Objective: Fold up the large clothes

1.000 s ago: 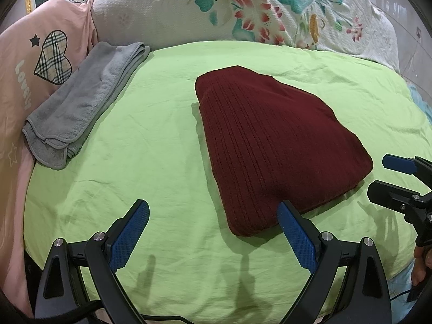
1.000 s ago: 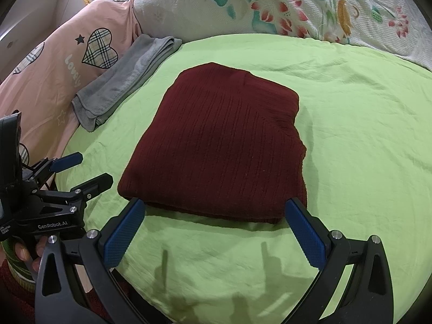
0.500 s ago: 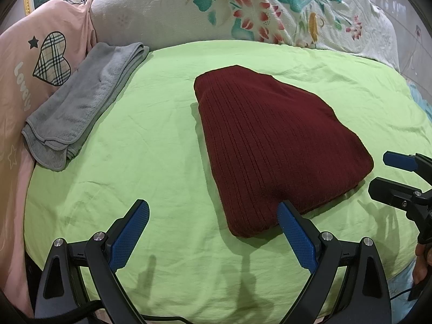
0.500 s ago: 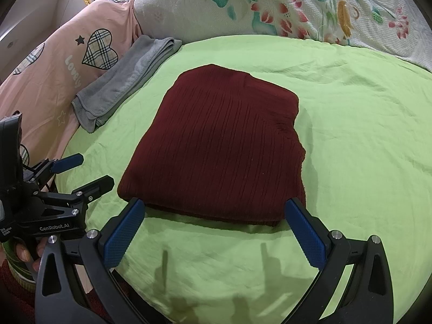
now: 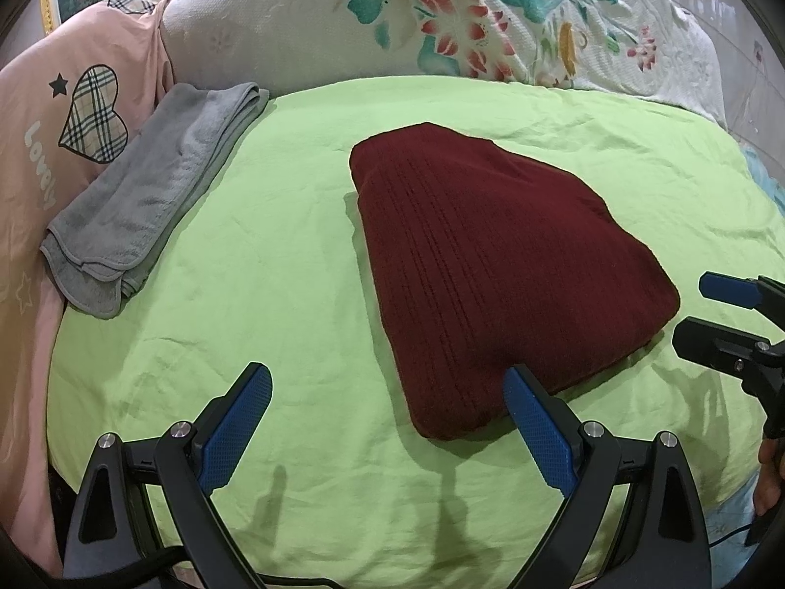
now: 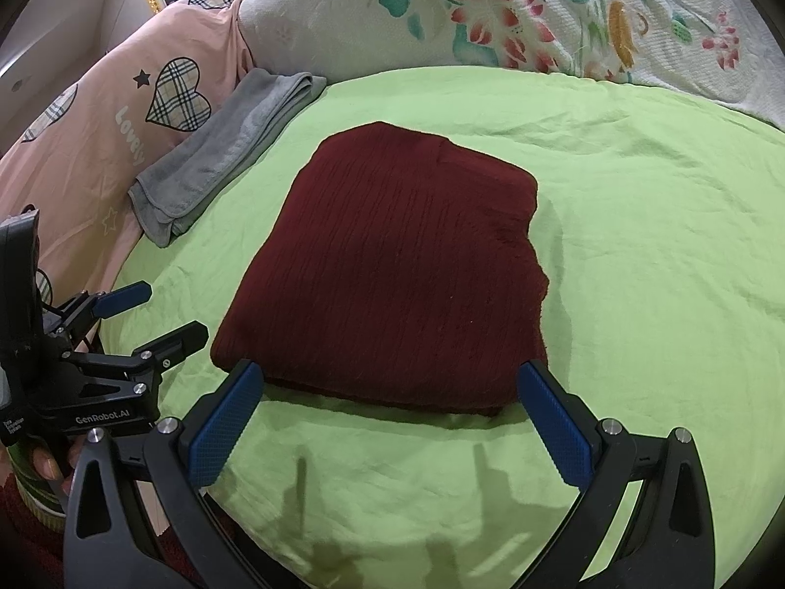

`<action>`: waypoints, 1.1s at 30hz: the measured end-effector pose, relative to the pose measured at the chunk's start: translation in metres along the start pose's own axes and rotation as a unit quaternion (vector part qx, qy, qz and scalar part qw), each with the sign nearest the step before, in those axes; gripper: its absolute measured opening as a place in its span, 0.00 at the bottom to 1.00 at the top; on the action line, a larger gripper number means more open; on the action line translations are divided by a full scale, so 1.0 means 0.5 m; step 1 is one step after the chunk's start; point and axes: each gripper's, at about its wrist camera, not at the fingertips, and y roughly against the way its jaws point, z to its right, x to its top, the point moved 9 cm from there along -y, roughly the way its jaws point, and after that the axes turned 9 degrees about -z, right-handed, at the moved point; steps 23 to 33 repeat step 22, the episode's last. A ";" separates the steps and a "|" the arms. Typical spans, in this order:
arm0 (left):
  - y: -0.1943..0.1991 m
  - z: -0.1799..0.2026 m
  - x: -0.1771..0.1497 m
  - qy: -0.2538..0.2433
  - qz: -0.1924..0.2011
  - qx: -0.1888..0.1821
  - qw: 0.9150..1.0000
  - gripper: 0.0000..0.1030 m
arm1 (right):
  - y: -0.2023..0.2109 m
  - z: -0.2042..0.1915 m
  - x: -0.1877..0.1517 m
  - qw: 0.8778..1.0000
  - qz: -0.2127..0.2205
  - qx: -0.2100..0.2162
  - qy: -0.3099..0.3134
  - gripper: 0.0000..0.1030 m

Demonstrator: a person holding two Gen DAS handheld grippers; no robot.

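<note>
A dark red knitted garment [image 5: 495,270] lies folded into a neat block on the green sheet [image 5: 274,270]; it also shows in the right wrist view [image 6: 392,265]. My left gripper [image 5: 387,392] is open and empty, held just short of the garment's near left corner. It also shows at the left of the right wrist view [image 6: 157,314]. My right gripper [image 6: 392,392] is open and empty, its fingertips level with the garment's near edge. It shows at the right edge of the left wrist view [image 5: 696,309].
A folded grey towel [image 5: 147,196] lies at the far left by a pink pillow [image 5: 54,147] with a plaid heart. A white floral quilt [image 5: 441,29] is bunched along the back. The bed's edge runs close below both grippers.
Both grippers have stayed almost still, open over the near edge of the bed. The garment has not moved.
</note>
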 end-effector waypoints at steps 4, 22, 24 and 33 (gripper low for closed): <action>-0.001 0.002 0.002 -0.001 0.001 0.000 1.000 0.93 | -0.002 0.007 -0.001 1.000 -0.001 0.000 -0.005 1.00; -0.004 -0.020 0.019 0.014 0.003 0.009 1.000 0.93 | -0.029 0.017 0.009 1.000 -0.003 0.004 -0.011 1.00; -0.004 -0.020 0.019 0.014 0.003 0.009 1.000 0.93 | -0.029 0.017 0.009 1.000 -0.003 0.004 -0.011 1.00; -0.004 -0.020 0.019 0.014 0.003 0.009 1.000 0.93 | -0.029 0.017 0.009 1.000 -0.003 0.004 -0.011 1.00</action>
